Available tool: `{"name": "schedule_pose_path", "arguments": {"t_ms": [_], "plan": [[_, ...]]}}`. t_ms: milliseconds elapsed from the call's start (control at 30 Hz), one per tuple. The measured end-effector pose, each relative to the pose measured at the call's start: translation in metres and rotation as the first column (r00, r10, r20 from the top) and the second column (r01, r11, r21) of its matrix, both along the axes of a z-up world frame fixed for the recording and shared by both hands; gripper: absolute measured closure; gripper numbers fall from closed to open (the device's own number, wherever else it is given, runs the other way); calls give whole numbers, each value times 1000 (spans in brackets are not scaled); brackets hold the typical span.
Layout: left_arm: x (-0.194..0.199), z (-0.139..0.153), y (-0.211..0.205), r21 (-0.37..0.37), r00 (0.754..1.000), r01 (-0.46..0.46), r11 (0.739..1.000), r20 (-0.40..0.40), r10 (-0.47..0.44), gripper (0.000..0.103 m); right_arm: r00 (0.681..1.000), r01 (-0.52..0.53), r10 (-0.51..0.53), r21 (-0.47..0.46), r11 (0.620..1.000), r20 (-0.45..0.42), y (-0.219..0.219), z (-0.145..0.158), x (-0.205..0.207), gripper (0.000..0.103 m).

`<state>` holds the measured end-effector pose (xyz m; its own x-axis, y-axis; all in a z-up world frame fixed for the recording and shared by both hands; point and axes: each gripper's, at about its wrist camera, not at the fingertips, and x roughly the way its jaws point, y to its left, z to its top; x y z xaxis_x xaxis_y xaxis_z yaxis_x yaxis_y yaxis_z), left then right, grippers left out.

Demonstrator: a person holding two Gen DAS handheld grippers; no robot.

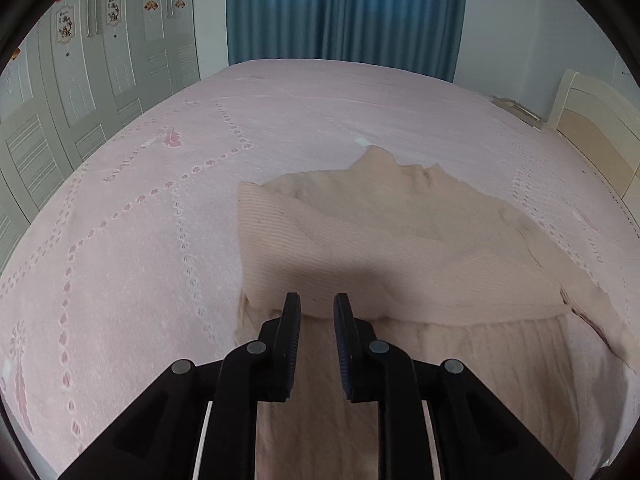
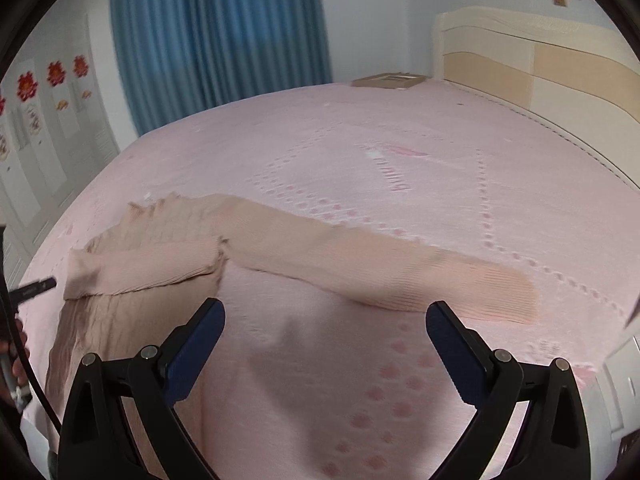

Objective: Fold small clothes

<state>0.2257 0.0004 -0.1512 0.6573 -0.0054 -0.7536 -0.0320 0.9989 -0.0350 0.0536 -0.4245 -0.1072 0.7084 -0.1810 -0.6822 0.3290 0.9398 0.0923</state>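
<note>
A beige ribbed knit top (image 1: pixel 380 232) lies on the pink bedspread (image 1: pixel 140 260). One sleeve (image 1: pixel 288 248) is folded across its body. My left gripper (image 1: pixel 317 298) hovers just above the folded sleeve's near edge, jaws a narrow gap apart with nothing between the pads. In the right wrist view the same top (image 2: pixel 152 268) lies at the left, and its other sleeve (image 2: pixel 380 276) stretches flat to the right. My right gripper (image 2: pixel 326 306) stands wide open above bare bedspread (image 2: pixel 360 140), just short of that sleeve. A fingertip of the left gripper (image 2: pixel 38 285) shows at the left edge.
A cream headboard (image 2: pixel 520 60) bounds the bed on the right. A flat brown box (image 2: pixel 388 79) lies at the far edge. Blue curtains (image 1: pixel 344 12) hang behind the bed, and pale wardrobe doors (image 1: pixel 80 92) stand to the left. A hand (image 2: pixel 16 354) shows at the left edge.
</note>
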Motion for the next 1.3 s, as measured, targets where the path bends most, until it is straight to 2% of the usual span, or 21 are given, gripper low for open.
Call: {"name": "schedule_pose_path", "arguments": {"t_ms": [67, 133, 200, 267, 367, 467, 667, 767, 867, 1100, 1133, 1200, 1233, 1267, 1300], "plan": [[-11, 1, -8, 9, 1000, 1, 1000, 5, -1, 81, 999, 38, -38, -2, 999, 5, -22, 5, -14, 4], [-19, 2, -14, 7, 1000, 3, 1000, 14, -3, 71, 998, 66, -66, -12, 998, 1, -41, 6, -25, 5], [-26, 2, -18, 4, 999, -8, 1000, 31, 8, 45, 995, 99, -99, -15, 995, -9, -65, 5, -37, 6], [-32, 2, -22, -16, 998, -17, 1000, 62, 18, 28, 992, 124, -124, -7, 992, -19, -85, 1, -46, 8], [-36, 2, -32, -23, 996, -17, 1000, 86, 19, 27, 988, 149, -148, 33, 988, -47, -116, -13, -54, 9], [-34, -4, -47, 7, 996, -21, 1000, 91, 21, 27, 983, 174, -167, 87, 981, -77, -137, -34, -56, 14], [-24, -22, -57, 27, 999, -5, 1000, 42, 4, 28, 984, 174, -159, 239, 955, -82, -156, -74, -49, 33], [-22, -29, -59, 50, 1000, -4, 999, 30, 3, 28, 984, 177, -159, 311, 934, -82, -162, -90, -40, 33], [-21, -32, -58, 46, 1000, -5, 999, 30, 3, 28, 982, 188, -179, 305, 934, -56, -162, -92, -33, 33], [-16, -35, -46, 20, 1000, 3, 1000, 8, -4, 28, 964, 266, -260, 277, 923, -58, -166, -98, -8, 32], [-16, -36, -44, 26, 1000, 3, 1000, 6, -4, 28, 960, 281, -276, 267, 922, -56, -167, -98, -5, 37], [-16, -36, -40, 45, 1000, 7, 999, 1, -7, 28, 952, 306, -301, 243, 920, -60, -170, -96, -2, 56], [-16, -37, -38, 54, 1000, 7, 998, -1, -7, 28, 952, 304, -298, 245, 921, -63, -171, -95, 0, 82], [-17, -38, -35, 62, 1000, 5, 998, -1, -5, 28, 958, 288, -281, 264, 921, -65, -174, -94, 2, 92], [-18, -38, -32, 65, 1000, 5, 998, -3, -4, 28, 959, 281, -276, 269, 921, -58, -174, -91, 4, 92]]}}
